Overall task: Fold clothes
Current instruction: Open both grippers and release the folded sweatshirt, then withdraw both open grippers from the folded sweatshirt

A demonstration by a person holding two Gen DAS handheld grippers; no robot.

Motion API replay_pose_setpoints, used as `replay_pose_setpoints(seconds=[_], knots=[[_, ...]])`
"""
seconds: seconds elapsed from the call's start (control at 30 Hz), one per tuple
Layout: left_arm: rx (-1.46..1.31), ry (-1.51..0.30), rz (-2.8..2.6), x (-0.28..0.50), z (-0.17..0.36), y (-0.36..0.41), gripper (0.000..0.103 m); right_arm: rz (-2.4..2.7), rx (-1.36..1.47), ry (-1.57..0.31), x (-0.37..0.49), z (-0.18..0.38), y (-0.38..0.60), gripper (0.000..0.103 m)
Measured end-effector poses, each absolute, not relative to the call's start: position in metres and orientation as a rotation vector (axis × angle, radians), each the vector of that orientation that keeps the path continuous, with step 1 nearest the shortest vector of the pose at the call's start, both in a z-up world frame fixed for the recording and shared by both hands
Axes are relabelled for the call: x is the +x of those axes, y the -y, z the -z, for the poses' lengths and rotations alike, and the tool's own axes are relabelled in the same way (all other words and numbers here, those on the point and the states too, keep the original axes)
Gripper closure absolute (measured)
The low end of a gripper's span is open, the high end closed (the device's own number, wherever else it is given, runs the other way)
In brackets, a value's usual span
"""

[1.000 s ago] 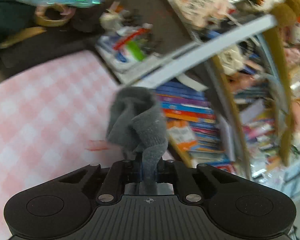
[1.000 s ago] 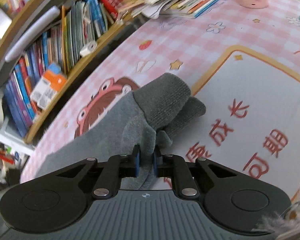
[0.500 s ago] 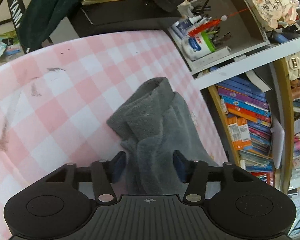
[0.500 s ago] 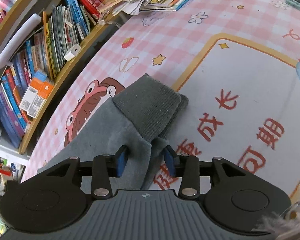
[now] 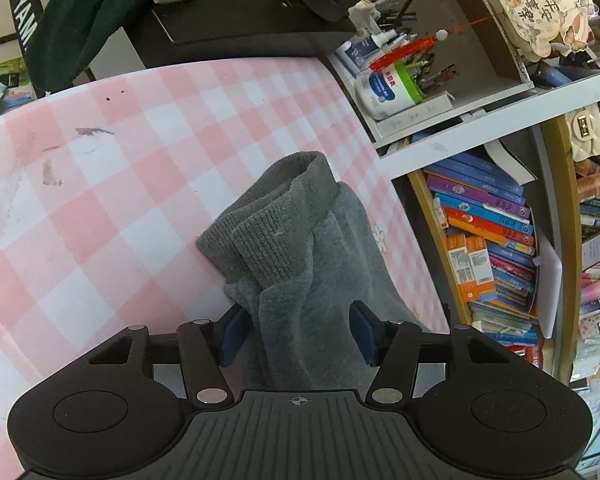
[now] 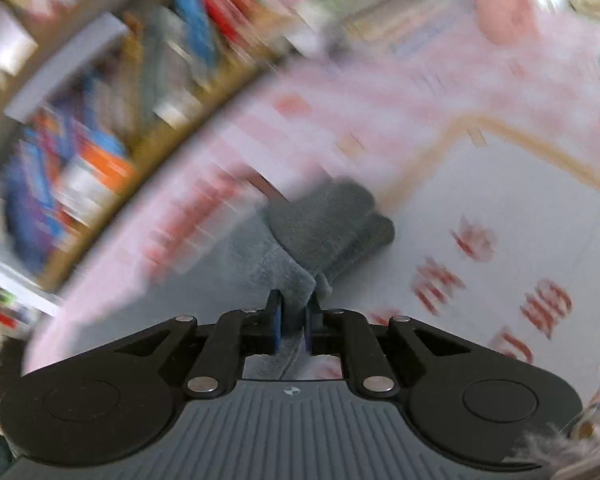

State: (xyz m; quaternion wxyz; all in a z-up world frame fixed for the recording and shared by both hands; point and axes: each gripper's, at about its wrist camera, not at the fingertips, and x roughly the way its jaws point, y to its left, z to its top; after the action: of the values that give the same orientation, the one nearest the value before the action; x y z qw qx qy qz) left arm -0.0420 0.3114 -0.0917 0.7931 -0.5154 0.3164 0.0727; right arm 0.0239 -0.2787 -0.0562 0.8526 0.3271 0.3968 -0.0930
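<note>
A grey knit garment lies bunched on the pink checked tablecloth, its ribbed cuff folded over on top. My left gripper is open, with the fleece lying loosely between its blue pads and the left pad brushing the cloth. In the blurred right wrist view the same garment rests on the table mat, ribbed end pointing away. My right gripper has its jaws closing, and the pads pinch a fold of the grey fabric.
A bookshelf packed with books stands right beside the table edge. A tray of pens and bottles sits on a shelf above it. A dark green cloth hangs over a black box beyond the table's far end.
My left gripper came down, opened and let go of the garment, which now lies on the table. My right gripper opened, then closed on the fabric again; its view has turned blurry.
</note>
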Motion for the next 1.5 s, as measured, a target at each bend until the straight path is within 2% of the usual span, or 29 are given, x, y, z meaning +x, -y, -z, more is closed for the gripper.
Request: replay_pose_setpoints(seconds=[0.23,0.37,0.4,0.5,0.6,0.77,0.83,0.97,1.1,1.23,1.5], knots=[[-1.106,-0.676,-0.147,-0.042,0.092,-0.312,0.045,0.209,0.657,-0.803,0.028,0.056,0.279,0.074],[-1.112,-0.675,-0.145,-0.042,0.092,-0.313,0.044,0.243,0.670,-0.773,0.026,0.043,0.281,0.074],[-1.112,-0.674,-0.144,-0.042,0.092,-0.313,0.044,0.254,0.671,-0.765,0.026,0.039,0.282,0.075],[-1.107,-0.674,-0.142,-0.042,0.092,-0.313,0.043,0.215,0.683,-0.734,0.029,0.029,0.285,0.093],[-1.107,-0.677,-0.141,-0.041,0.091,-0.313,0.043,0.129,0.650,-0.659,0.031,0.007,0.280,0.094],[-1.114,-0.672,-0.143,-0.043,0.092,-0.313,0.043,-0.012,0.684,-0.434,0.013,-0.027,0.274,0.094],[-1.117,-0.668,-0.144,-0.043,0.092,-0.312,0.043,0.062,0.656,-0.491,0.018,-0.014,0.276,0.094],[-1.120,-0.668,-0.142,-0.043,0.092,-0.312,0.042,0.227,0.632,-0.763,0.039,0.042,0.294,0.094],[-1.120,-0.669,-0.145,-0.043,0.092,-0.312,0.042,0.236,0.561,-0.755,0.036,0.045,0.288,0.087],[-1.119,-0.668,-0.146,-0.044,0.092,-0.312,0.041,0.292,0.498,-0.758,0.029,0.038,0.275,0.058],[-1.124,-0.658,-0.152,-0.045,0.092,-0.311,0.042,0.190,0.209,-0.759,0.029,0.021,0.219,0.040]])
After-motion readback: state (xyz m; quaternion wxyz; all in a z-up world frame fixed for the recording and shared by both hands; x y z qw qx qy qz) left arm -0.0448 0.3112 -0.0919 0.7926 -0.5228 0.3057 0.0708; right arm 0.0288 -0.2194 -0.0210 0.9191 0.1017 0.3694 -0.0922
